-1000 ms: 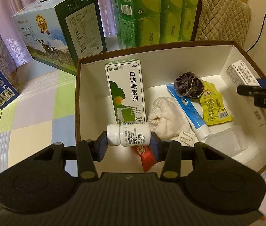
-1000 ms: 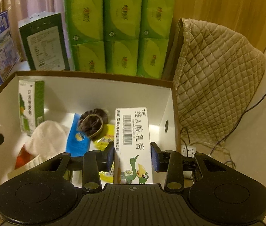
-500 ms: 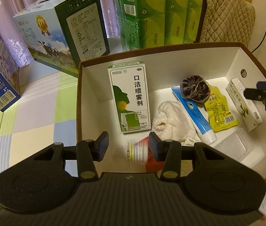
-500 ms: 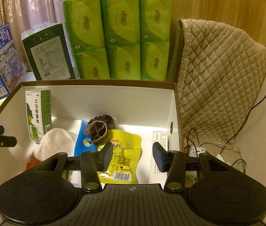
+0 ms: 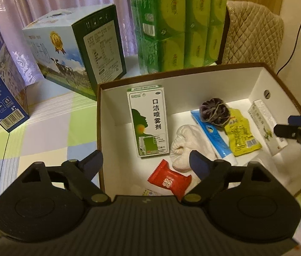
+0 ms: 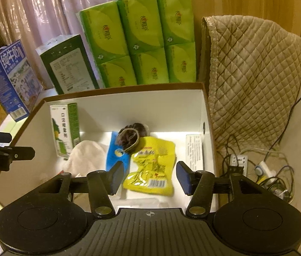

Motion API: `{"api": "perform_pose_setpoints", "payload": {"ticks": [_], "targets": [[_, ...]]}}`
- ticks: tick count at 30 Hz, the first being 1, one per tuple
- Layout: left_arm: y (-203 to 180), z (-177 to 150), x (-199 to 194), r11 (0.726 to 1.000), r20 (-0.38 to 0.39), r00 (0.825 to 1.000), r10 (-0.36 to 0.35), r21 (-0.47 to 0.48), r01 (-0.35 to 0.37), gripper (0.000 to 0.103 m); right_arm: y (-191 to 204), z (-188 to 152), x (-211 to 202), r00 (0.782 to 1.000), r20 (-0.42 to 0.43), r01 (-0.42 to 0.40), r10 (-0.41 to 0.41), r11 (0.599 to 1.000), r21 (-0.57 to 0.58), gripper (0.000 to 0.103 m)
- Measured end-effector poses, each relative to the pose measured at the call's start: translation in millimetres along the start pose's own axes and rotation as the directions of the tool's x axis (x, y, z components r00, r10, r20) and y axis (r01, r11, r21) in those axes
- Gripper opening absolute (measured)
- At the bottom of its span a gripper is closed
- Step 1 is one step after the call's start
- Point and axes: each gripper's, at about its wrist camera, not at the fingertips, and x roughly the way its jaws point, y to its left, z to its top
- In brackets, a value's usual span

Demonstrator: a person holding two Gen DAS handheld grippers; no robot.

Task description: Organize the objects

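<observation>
left gripper point(image 5: 145, 161): spread, empty, above box point(image 5: 193, 77) | right gripper point(image 6: 148, 178): spread, empty | risk: descending fingers snag yellow packet point(image 6: 150, 166) or topple upright spray carton point(image 5: 148, 123)

Readable print on boxes and a gripper

The green-and-white medicine box point(image 5: 148, 123) in the carton reads 口洁喷雾剂. The blue milk carton point(image 6: 11, 79) at far left reads 纯牛奶. The left gripper's point(image 6: 7, 149) body carries "Robot.AI". Other labels are too blurred to read.
</observation>
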Motion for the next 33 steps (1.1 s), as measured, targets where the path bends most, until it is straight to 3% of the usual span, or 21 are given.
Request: {"api": "perform_pose_setpoints", "payload": {"ticks": [2,8,21,33], "targets": [[-1,-3,-8,1.000,0.008,1.000,-0.008,-0.009,0.008,0.094,2,-3,-5,1.000,0.002,-0.008,0.008,1.000,0.007,0.054],[-3,-16,-38,0.999,0.052,0.999,-0.014,-0.036,0.016,0.102,4,-12,-18,0.999,0.005,-0.032,0.032,0.999,0.041,0.059],[-9,-44,-94,0.998,0.117,0.993,0.008,-0.055,-0.002,0.102,16,-31,-49,0.998,0.020,-0.067,0.065,0.996,0.067,0.063],[-10,-72,-129,0.998,0.102,0.995,0.017,-0.064,-0.010,0.102,40,-57,-93,0.997,0.048,-0.063,0.059,0.995,0.080,0.064]]}}
